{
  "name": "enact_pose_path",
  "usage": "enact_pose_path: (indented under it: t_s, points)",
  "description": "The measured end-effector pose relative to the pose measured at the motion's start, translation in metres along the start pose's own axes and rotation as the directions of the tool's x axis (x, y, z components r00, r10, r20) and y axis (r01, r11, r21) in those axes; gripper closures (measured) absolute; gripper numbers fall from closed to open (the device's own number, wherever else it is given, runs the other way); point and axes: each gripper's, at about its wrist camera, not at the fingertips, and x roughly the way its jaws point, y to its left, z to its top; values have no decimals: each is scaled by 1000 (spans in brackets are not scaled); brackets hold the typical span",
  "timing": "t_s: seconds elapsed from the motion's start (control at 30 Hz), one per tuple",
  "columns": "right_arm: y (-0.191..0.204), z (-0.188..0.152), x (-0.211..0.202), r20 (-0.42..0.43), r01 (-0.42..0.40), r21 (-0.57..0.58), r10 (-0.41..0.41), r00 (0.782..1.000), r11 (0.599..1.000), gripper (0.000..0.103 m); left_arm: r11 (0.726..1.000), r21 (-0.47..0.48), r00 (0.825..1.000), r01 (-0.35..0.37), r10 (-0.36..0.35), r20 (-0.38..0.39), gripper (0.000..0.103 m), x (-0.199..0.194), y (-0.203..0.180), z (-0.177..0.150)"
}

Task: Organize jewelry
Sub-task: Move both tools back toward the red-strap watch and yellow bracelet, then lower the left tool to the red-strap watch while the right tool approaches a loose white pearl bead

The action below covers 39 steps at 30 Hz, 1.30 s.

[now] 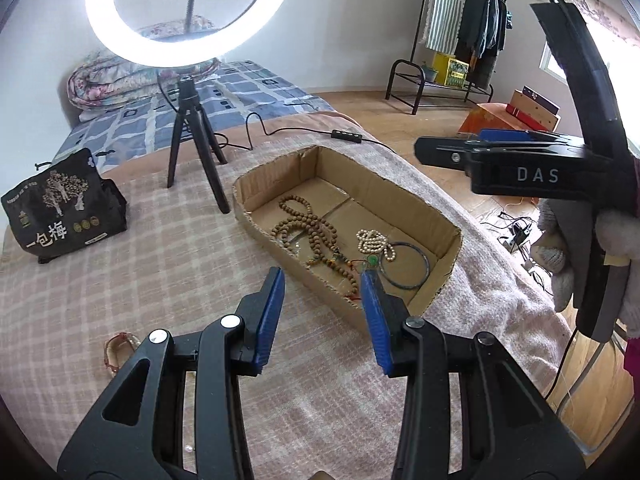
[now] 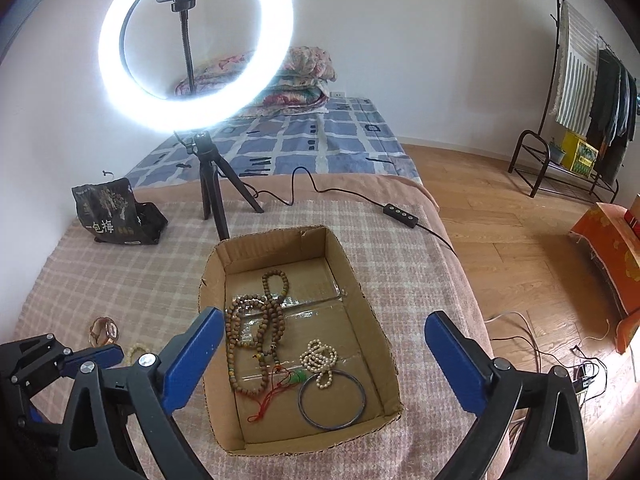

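Note:
A cardboard box (image 2: 362, 300) (image 1: 416, 196) sits on the pink checked blanket. It holds brown bead strands (image 2: 262, 320) (image 1: 308, 228), a white pearl strand (image 2: 320, 362) (image 1: 374, 242), a dark bangle (image 2: 332, 400) (image 1: 404, 266) and a green pendant on red cord (image 2: 298, 378). On the blanket left of the box lie an amber bangle (image 2: 104, 332) (image 1: 118, 350) and a pale bead bracelet (image 2: 134, 352). My left gripper (image 1: 322, 320) is open and empty, just short of the box's near wall. My right gripper (image 2: 324, 360) is open and empty above the box.
A ring light on a tripod (image 2: 212, 184) stands behind the box, its cable and controller (image 2: 400, 212) trailing right. A black snack bag (image 2: 116, 216) lies at the back left. The bed edge drops to wooden floor on the right.

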Motion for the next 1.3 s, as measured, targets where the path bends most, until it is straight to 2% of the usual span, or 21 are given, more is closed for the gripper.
enact_pose_path:
  t_s: [0.13, 0.4, 0.63, 0.83, 0.93, 1.0, 1.13, 1.3]
  points:
    - [12, -3, -12, 38, 10, -25, -9, 999, 1000, 0, 999, -28, 999, -37, 37, 0, 63, -12, 28, -10]
    - [45, -16, -23, 39, -54, -89, 57, 998, 995, 0, 985, -99, 990, -139, 139, -12, 63, -33, 96, -35]
    - [86, -36, -21, -16, -167, -137, 167, 986, 976, 0, 960, -185, 978, -209, 205, -38, 63, -43, 151, -56]
    - [126, -51, -7, -90, -244, -167, 231, 969, 955, 2, 938, -270, 976, -219, 207, -74, 63, -40, 191, -74]
    - [144, -59, 4, -125, -271, -182, 251, 960, 945, 5, 933, -287, 976, -218, 200, -90, 63, -36, 202, -82]
    - [153, -64, 12, -152, -294, -188, 268, 951, 937, 13, 930, -300, 976, -214, 193, -98, 63, -33, 209, -86]
    - [169, -77, 26, -204, -330, -195, 291, 935, 924, 20, 928, -309, 977, -209, 182, -113, 63, -25, 216, -92]
    - [189, -95, 43, -262, -392, -183, 340, 903, 901, 35, 924, -333, 980, -187, 151, -129, 63, -12, 224, -98]
